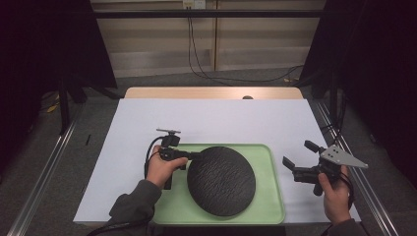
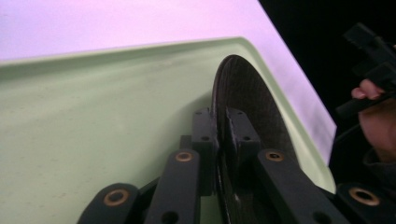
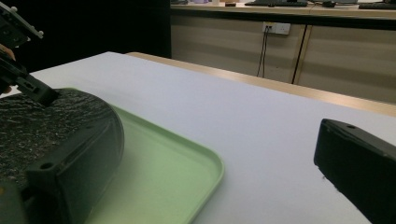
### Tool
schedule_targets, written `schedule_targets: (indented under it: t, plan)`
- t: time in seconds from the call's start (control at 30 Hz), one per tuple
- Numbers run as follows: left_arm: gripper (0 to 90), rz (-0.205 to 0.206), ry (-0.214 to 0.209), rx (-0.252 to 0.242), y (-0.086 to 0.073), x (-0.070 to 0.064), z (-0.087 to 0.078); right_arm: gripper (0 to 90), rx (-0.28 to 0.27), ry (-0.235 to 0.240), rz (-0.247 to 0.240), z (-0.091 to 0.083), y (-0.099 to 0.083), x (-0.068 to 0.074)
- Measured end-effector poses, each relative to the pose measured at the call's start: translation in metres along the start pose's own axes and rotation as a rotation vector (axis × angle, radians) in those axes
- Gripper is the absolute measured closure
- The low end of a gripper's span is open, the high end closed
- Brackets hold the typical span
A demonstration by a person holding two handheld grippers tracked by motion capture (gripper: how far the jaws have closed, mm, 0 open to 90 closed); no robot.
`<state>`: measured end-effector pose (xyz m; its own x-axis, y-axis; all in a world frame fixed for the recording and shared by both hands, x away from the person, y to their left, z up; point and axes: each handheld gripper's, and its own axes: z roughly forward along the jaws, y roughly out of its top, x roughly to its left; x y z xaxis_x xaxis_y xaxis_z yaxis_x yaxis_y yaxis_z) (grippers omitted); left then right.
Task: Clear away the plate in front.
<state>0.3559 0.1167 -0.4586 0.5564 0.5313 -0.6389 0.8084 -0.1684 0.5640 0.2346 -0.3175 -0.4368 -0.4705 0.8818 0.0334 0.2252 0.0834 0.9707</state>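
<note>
A round black textured plate [image 1: 221,179] rests over a pale green tray [image 1: 270,196] on the white table cover. My left gripper [image 1: 193,155] is shut on the plate's left rim. In the left gripper view its two jaws clamp the dark plate [image 2: 252,93] edge-on above the green tray [image 2: 93,121]. My right gripper [image 1: 296,158] hovers open to the right of the tray, off the plate, jaws pointing left. In the right gripper view the plate [image 3: 42,126] and tray [image 3: 173,168] lie at the left, with wide space between its jaws.
The white cover [image 1: 211,118] spans the table, with a wooden edge [image 1: 211,92] at the back. Dark frame posts stand at both sides. Cables hang against the back wall. In the left gripper view, the other hand [image 2: 378,121] and its gripper sit past the tray's corner.
</note>
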Motion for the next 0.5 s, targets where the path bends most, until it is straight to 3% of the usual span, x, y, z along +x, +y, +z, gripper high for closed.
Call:
schedule_targets:
  t: [0.1, 0.27, 0.5]
  plan:
    - [82.2, -0.014, 0.0, -0.008, -0.0016, 0.0034, 0.0021, 0.0, 0.001, 0.003, 0.002, -0.0005, 0.0, -0.0003]
    - [80.7, 0.017, 0.02, -0.005, -0.0025, 0.0067, 0.0055, 0.0, 0.001, -0.001, 0.002, 0.0001, 0.0, 0.0]
    - [79.0, 0.028, 0.043, -0.01, -0.0032, 0.0097, 0.0101, 0.0, 0.0, 0.0, 0.0, 0.0008, -0.0002, -0.0002]
